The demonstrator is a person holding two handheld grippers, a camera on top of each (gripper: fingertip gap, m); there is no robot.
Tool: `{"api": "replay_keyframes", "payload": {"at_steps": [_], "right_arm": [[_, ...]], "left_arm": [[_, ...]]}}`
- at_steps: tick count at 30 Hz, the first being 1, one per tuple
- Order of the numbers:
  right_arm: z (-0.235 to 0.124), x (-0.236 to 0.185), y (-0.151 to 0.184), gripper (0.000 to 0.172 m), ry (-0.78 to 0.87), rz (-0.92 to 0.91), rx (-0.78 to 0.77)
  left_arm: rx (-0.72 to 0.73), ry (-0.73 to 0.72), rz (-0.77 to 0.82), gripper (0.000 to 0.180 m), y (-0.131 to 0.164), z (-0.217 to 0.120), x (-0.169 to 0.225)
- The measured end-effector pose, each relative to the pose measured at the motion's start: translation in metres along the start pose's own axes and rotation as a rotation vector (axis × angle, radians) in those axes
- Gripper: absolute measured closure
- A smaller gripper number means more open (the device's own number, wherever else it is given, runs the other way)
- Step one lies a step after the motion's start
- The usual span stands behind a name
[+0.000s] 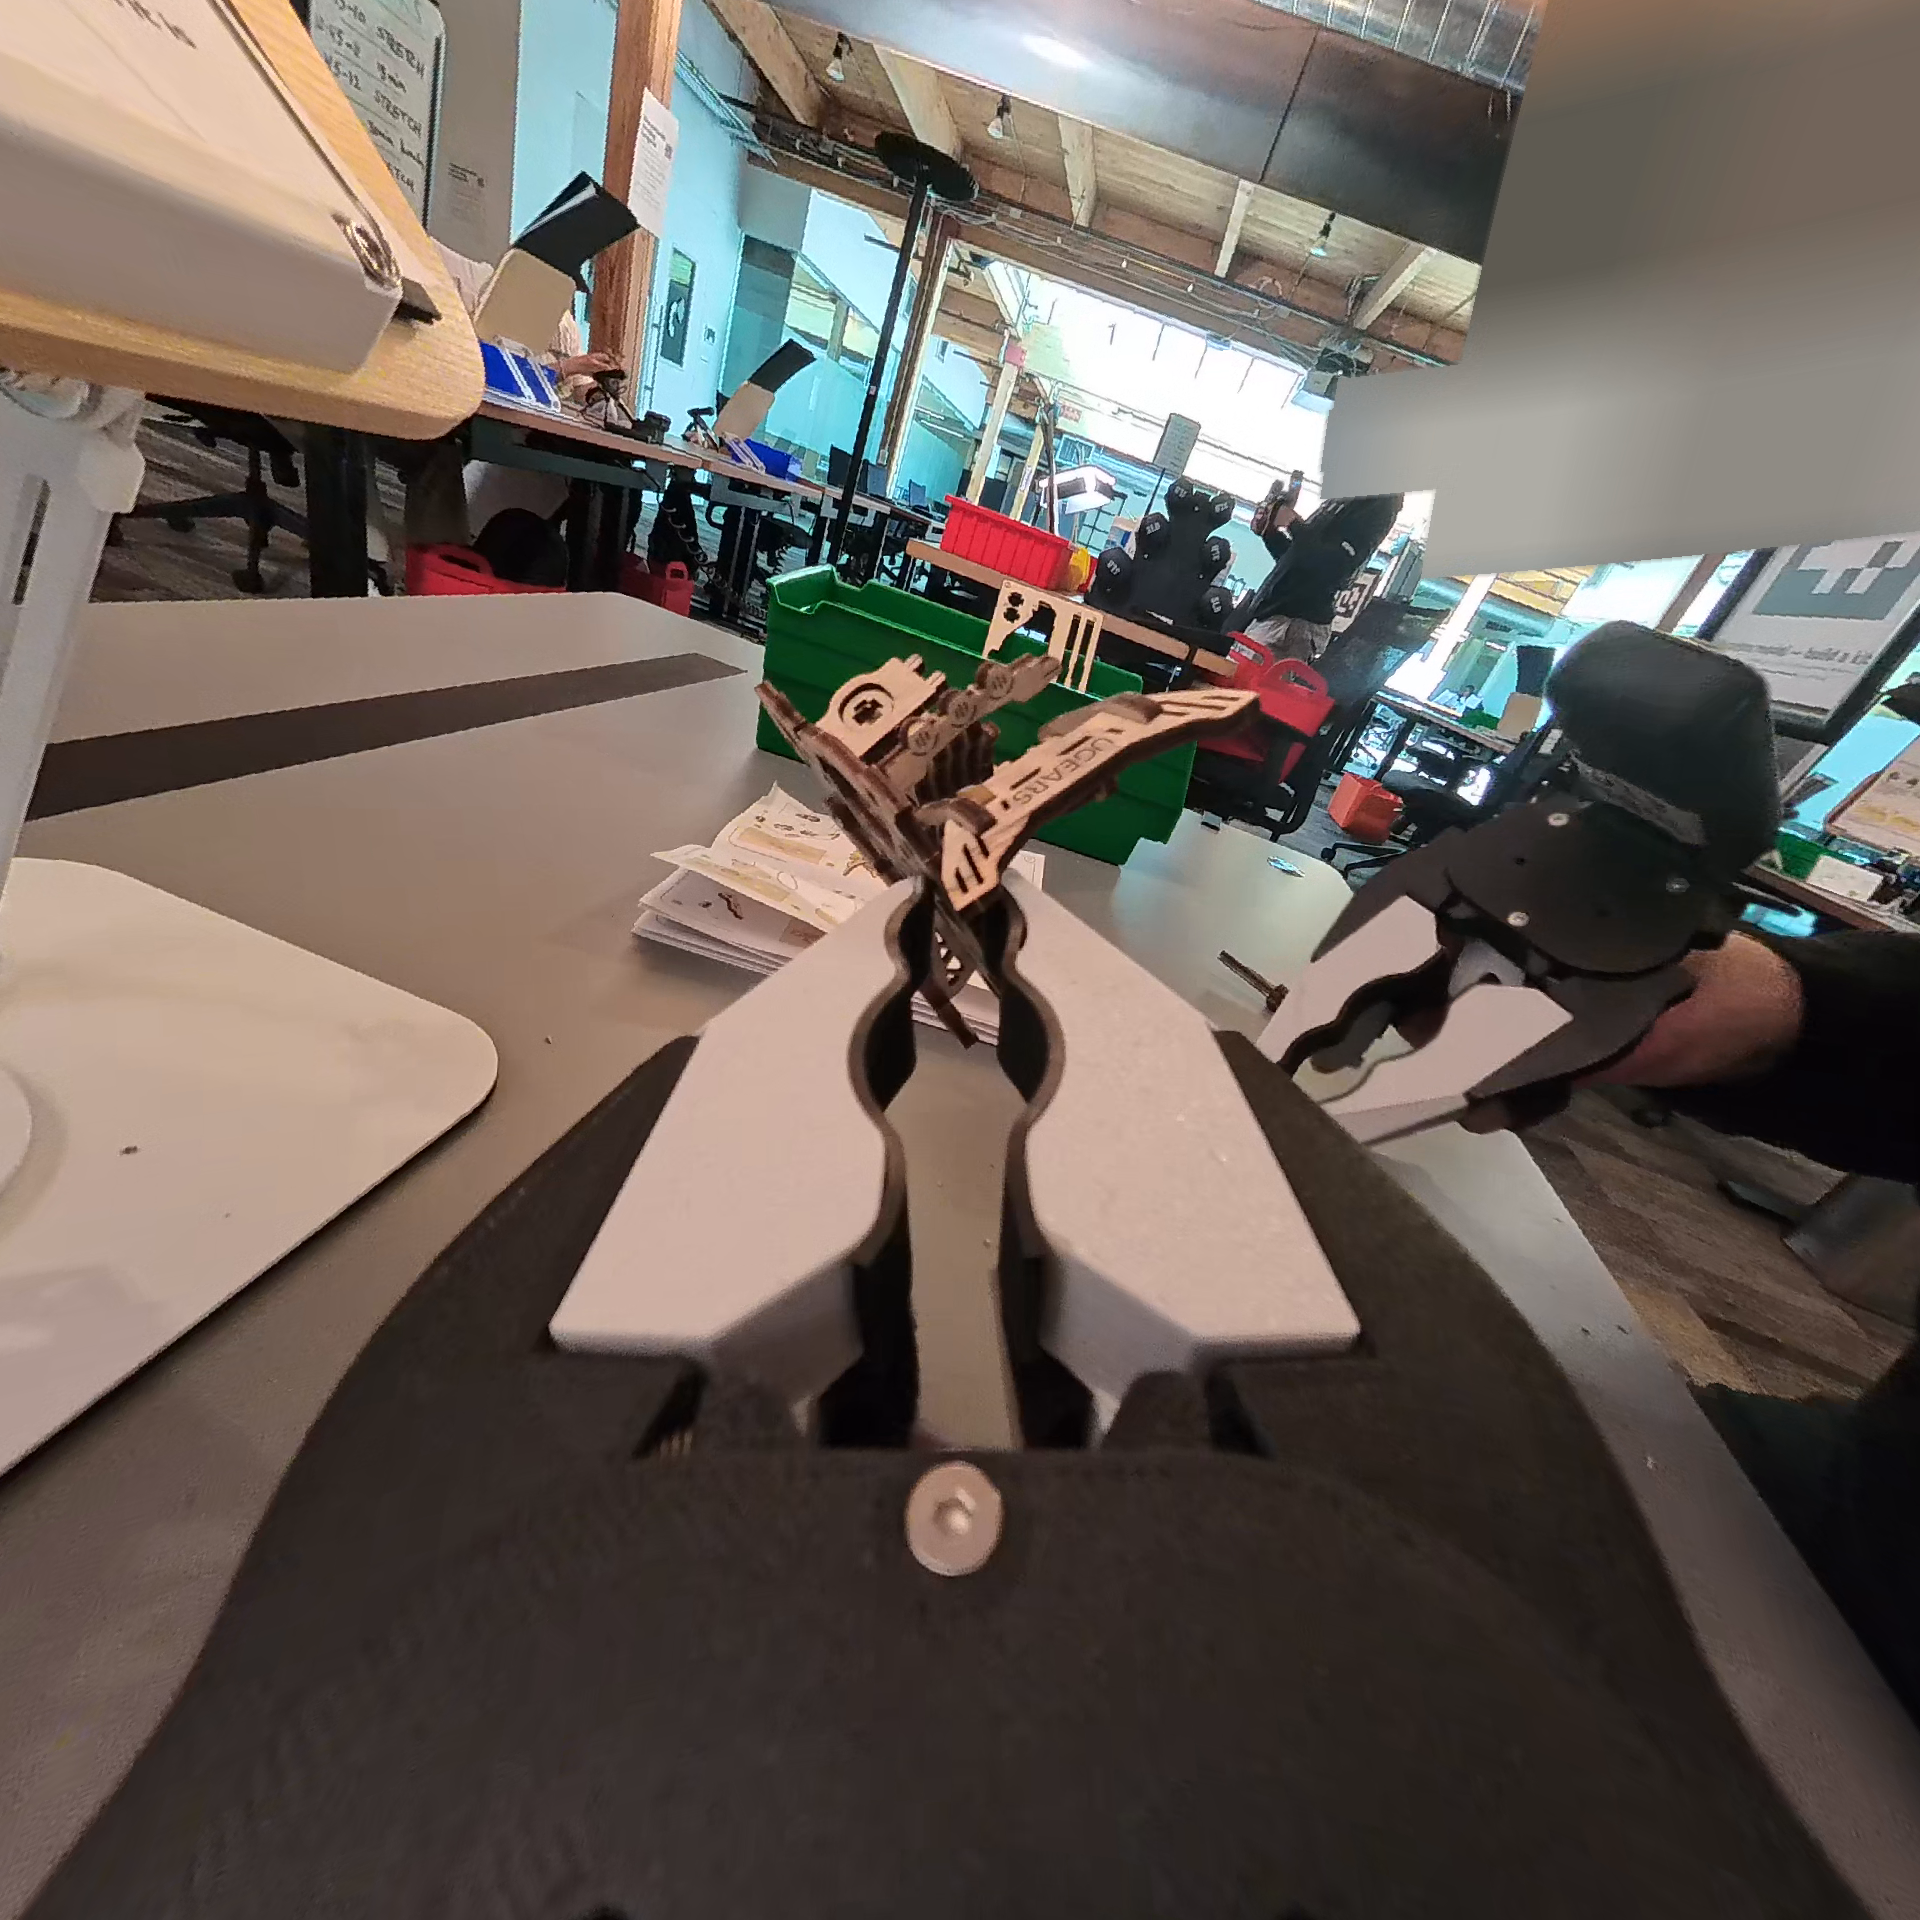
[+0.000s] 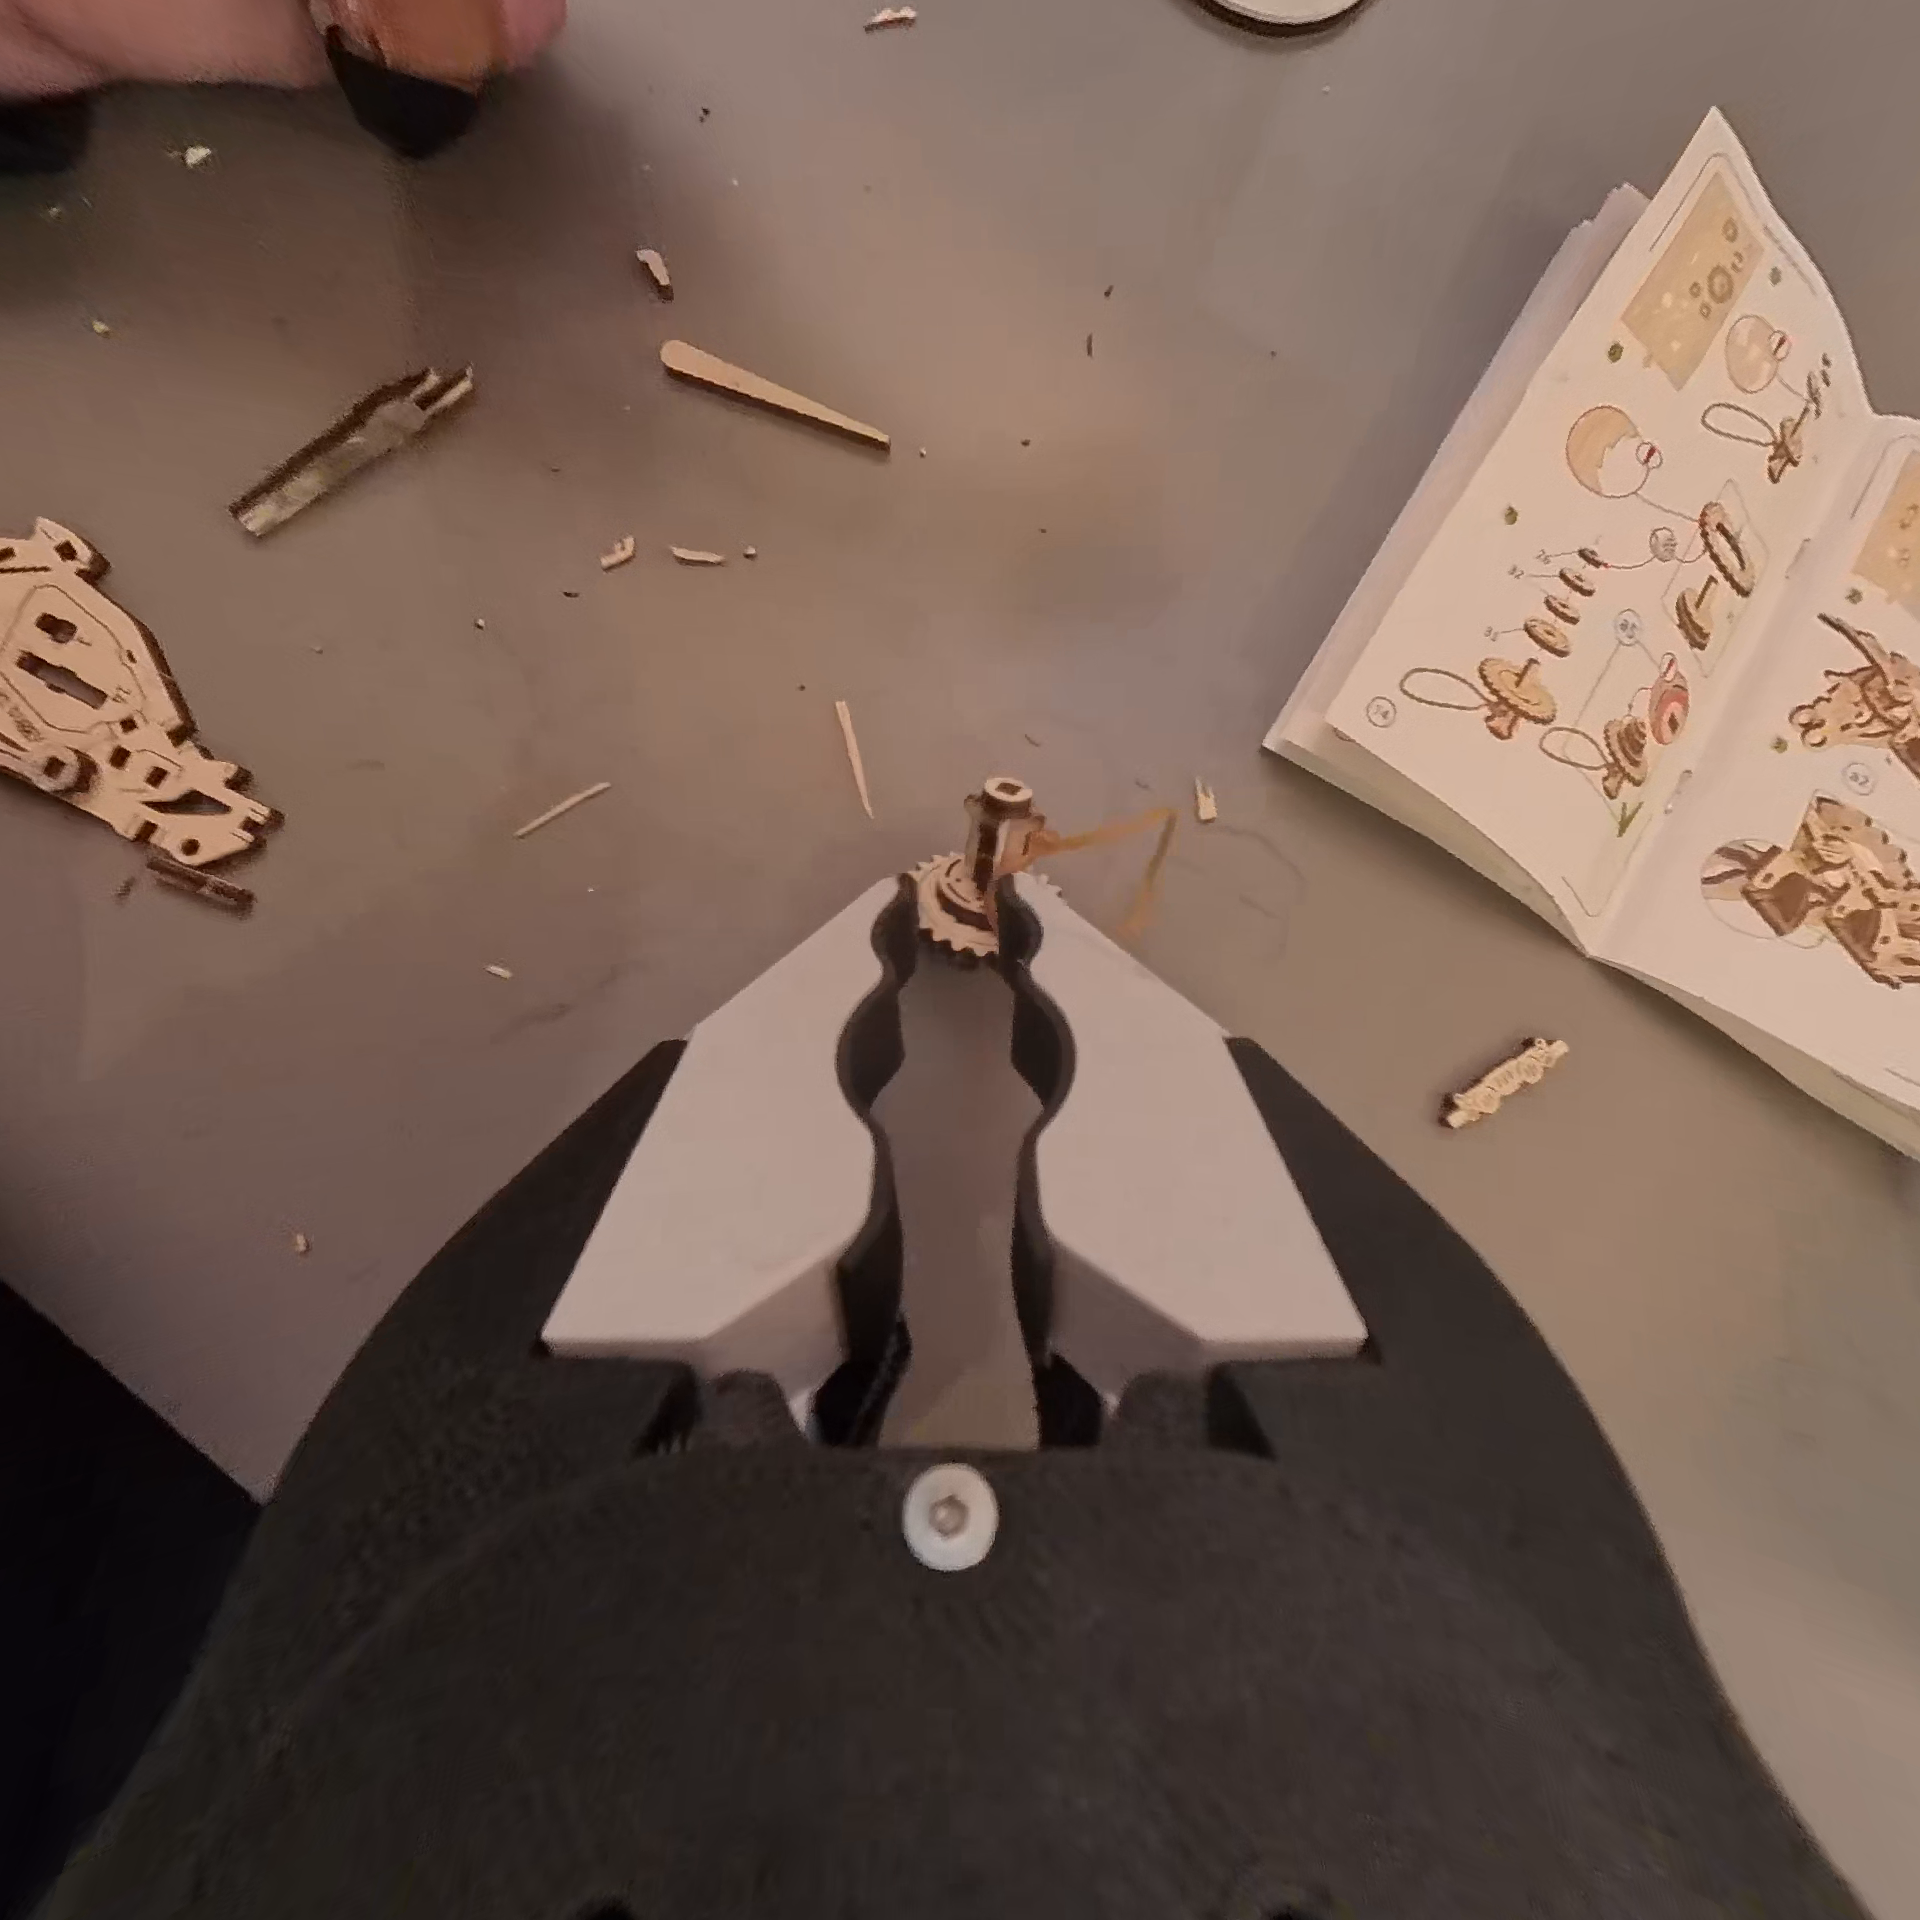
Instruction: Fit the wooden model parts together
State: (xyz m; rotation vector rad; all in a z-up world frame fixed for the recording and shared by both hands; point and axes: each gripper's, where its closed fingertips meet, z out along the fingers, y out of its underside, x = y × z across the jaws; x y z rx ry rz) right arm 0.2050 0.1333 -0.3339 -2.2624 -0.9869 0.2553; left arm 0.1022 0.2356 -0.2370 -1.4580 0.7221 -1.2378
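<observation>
Wooden model (image 1: 971, 774): half-built, lots of slotted plywood bits, up in the air above the grey bench (image 1: 416, 831), tilted, long arm sticking out to the right.
Left gripper (image 1: 961, 909): nearly closed, tips pinched on the bottom edge of the model, pads look tight on the wood.
Gear piece (image 2: 961, 914): small toothed wheel on a short stubby shaft, shaft pointing away from the camera, tan rubber band (image 2: 1127, 847) trailing off to the right.
Right gripper (image 2: 964, 920): narrow gap, tips clamped on the gear, low over the bench, off to the right of the model.
Loose parts: flat cut-out panel (image 2: 99, 707) at far left, tapered stick (image 2: 774, 395), dark strip (image 2: 348, 447), tiny carved bit (image 2: 1501, 1081), splinters all over.
Booklet (image 2: 1621, 623): open on picture steps, lying right of the gear.
Green bin (image 1: 862, 665): back of the bench, behind the model.
White stand base (image 1: 208, 1122): on the left.
</observation>
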Motion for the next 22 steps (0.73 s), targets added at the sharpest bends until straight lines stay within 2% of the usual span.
{"api": "replay_keyframes", "payload": {"at_steps": [4, 12, 16, 22], "right_arm": [[0.0003, -0.0053, 0.0003, 0.144, 0.018, 0.01, -0.013], [-0.0045, 0.0012, -0.0045, 0.139, 0.076, 0.053, 0.013], [0.002, -0.0022, -0.0015, 0.141, 0.063, 0.13, 0.004], [0.0041, -0.0037, -0.0023, 0.149, 0.07, 0.088, 0.018]], "left_arm": [[0.0, -0.001, -0.003, 0.175, 0.0, -0.0001, -0.0003], [-0.007, -0.002, -0.001, 0.174, 0.0013, -0.0002, 0.0007], [-0.008, -0.003, -0.005, 0.175, 0.0014, -0.0001, 0.0001], [-0.01, -0.003, -0.001, 0.174, 0.0018, 0.0001, 0.0005]]}}
